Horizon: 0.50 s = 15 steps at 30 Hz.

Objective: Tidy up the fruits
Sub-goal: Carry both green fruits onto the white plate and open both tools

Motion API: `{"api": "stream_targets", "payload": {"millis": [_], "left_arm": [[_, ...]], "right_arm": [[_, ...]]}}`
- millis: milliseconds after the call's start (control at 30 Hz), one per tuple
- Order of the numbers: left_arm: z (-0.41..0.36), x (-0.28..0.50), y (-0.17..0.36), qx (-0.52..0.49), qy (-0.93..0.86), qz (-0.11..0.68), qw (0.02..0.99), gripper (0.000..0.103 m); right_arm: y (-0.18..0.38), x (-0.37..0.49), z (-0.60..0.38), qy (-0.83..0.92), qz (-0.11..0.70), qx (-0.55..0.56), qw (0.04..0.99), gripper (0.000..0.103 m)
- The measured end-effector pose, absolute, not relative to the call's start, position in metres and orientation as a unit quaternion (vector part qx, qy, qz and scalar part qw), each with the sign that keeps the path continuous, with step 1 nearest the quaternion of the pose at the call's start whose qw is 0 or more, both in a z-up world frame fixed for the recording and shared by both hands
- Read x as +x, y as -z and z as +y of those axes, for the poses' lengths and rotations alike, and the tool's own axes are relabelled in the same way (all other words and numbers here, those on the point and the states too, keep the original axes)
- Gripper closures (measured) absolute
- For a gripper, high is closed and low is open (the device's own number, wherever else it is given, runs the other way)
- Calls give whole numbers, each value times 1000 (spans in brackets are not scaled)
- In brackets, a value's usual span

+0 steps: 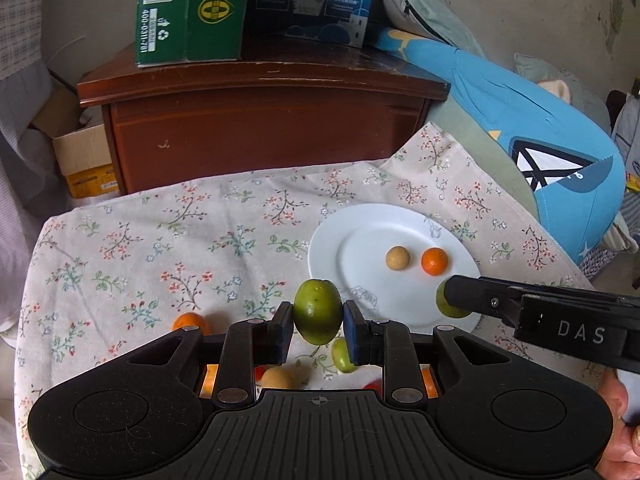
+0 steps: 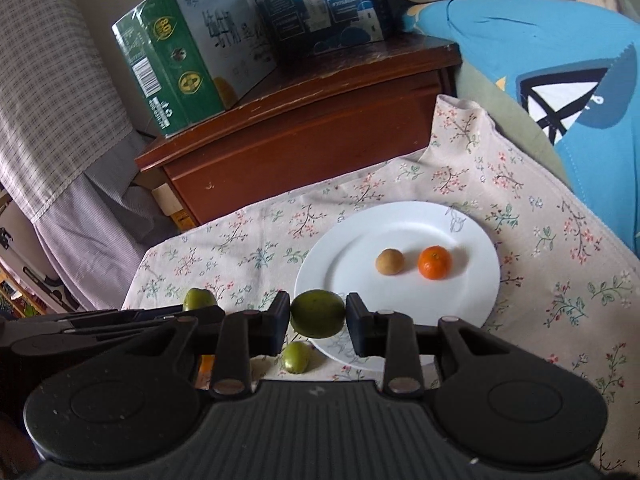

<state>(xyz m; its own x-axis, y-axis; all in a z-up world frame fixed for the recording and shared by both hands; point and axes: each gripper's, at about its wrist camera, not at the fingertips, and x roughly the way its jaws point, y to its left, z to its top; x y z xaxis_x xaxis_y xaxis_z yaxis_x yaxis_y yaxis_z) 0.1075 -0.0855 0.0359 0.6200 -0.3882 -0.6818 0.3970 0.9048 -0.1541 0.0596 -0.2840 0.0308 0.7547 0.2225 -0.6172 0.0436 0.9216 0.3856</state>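
A green fruit (image 1: 318, 311) is pinched between the pads of the left gripper (image 1: 318, 330), held in the air above the floral cloth (image 1: 160, 240) just short of the white plate (image 1: 360, 224); the right gripper (image 2: 318, 322) clamps a second green fruit (image 2: 318, 313) the same way over the plate's near rim. On the plate lie two pieces, one tan round fruit (image 2: 389, 261) and one orange (image 2: 434, 262), side by side but apart. Still on the cloth below the grippers are a third green fruit (image 2: 297, 357), another orange (image 1: 191, 322) and a tan fruit (image 1: 277, 378), with more partly hidden behind the left gripper's body.
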Motion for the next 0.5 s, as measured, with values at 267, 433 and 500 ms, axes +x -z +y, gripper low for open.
{"api": "stream_targets", "payload": {"millis": [267,433,500], "left_arm": [[-120,130,-28,27,266,384,884,79],[-133,143,-9,23,270,407,872,79],[-134,148,-3,16,270,413,870,79]], "right_arm": [[-22,67,-316,0,349,248,903,77],[-5,72,-327,33,371,277,886,77],[-2,70,-334,49,373,297,878,77]]}}
